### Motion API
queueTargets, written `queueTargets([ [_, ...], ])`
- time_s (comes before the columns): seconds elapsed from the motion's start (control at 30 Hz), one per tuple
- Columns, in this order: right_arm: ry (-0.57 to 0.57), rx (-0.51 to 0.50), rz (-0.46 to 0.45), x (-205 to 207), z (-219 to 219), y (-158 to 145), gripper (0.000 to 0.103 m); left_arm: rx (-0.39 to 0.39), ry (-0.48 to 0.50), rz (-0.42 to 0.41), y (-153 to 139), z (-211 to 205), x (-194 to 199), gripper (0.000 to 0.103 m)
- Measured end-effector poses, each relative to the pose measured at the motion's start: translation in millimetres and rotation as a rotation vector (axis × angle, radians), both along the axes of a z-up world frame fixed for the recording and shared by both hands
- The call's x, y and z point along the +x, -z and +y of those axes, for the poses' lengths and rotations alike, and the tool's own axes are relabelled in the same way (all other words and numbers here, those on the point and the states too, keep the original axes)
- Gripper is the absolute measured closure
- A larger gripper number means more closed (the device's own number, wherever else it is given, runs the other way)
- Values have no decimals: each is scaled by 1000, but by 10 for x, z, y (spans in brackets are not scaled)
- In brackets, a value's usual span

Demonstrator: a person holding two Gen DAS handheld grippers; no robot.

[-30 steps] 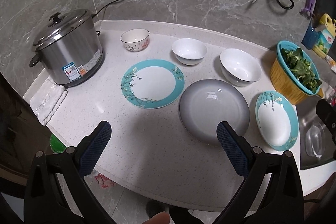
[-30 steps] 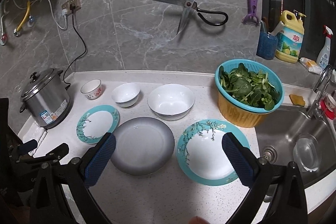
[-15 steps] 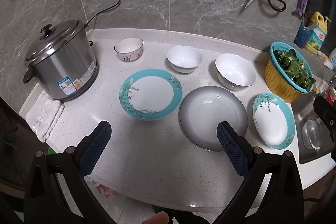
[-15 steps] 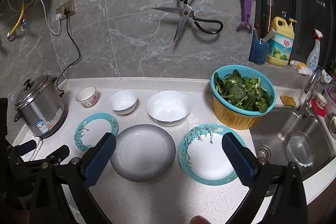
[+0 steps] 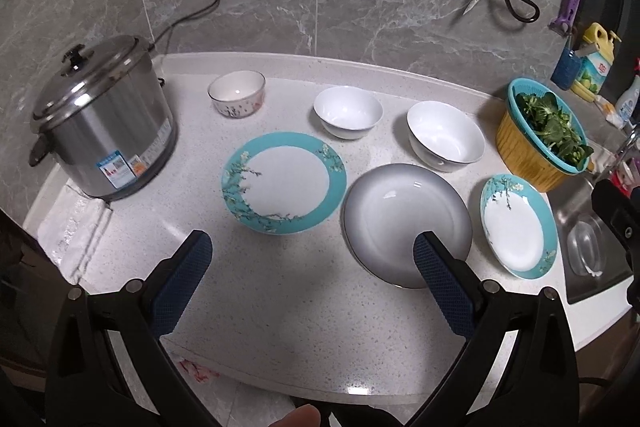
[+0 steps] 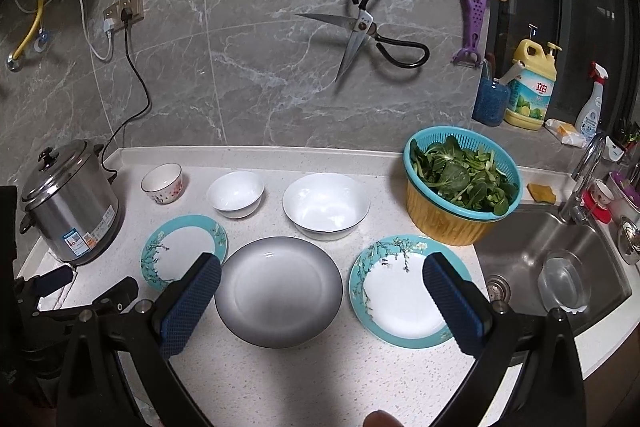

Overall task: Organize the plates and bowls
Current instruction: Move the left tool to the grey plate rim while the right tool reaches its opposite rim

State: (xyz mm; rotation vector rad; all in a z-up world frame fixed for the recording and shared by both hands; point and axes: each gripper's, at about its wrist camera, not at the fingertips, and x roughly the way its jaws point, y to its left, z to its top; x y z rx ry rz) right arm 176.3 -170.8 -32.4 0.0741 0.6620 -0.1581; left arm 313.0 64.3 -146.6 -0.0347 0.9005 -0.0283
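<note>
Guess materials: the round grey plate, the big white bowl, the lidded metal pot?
Round grey plate: probably glazed ceramic; glossy, with sharp light glints and a dark-to-pale fade.
Big white bowl: likely glazed porcelain or ceramic; smooth, shiny, uniformly white.
Lidded metal pot: looks like brushed stainless steel; silvery with streaked reflections, black knob.

both views are sharp at the centre, dim and cool in tone, with black vignetting at the corners. fisheye bends the countertop (image 5: 280,307) edge and wall tiles. soft shadow pools just beyond the left gripper (image 5: 308,279) and between the right gripper (image 6: 320,303) fingers. small glare spots sit on the grey plate (image 5: 404,223) ahead.
</note>
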Motion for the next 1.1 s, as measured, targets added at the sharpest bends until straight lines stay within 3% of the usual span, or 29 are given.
queueTargets([
  [0.2, 5, 13, 24, 53, 45, 47, 0, -72, 46, 41, 188, 57, 77, 1],
  [0.3, 14, 103, 77, 107, -56, 149, 0, -173, 55, 103, 411, 157, 146, 1],
  [0.47, 9, 324, 147, 151, -376, 460, 0, -248, 71, 190, 811, 243, 221, 2],
  [0.6, -22, 377, 201, 276, -526, 662, 0, -269, 69, 239, 1024, 230, 283, 2],
  [0.8, -271, 435, 217, 708, -622, 874, 1, -329, 58, 305, 1348, 130, 459, 3],
  [0.83, -316, 428, 231, 833, -625, 925, 2, -324, 46, 308, 1412, 118, 492, 8],
  [0.93, -403, 438, 296, 1157, -695, 1094, 8, -333, 25, 350, 1599, 72, 623, 36],
  [1.1, -482, 417, 391, 1673, -817, 1372, 24, -309, -1, 382, 1818, -92, 828, 38],
])
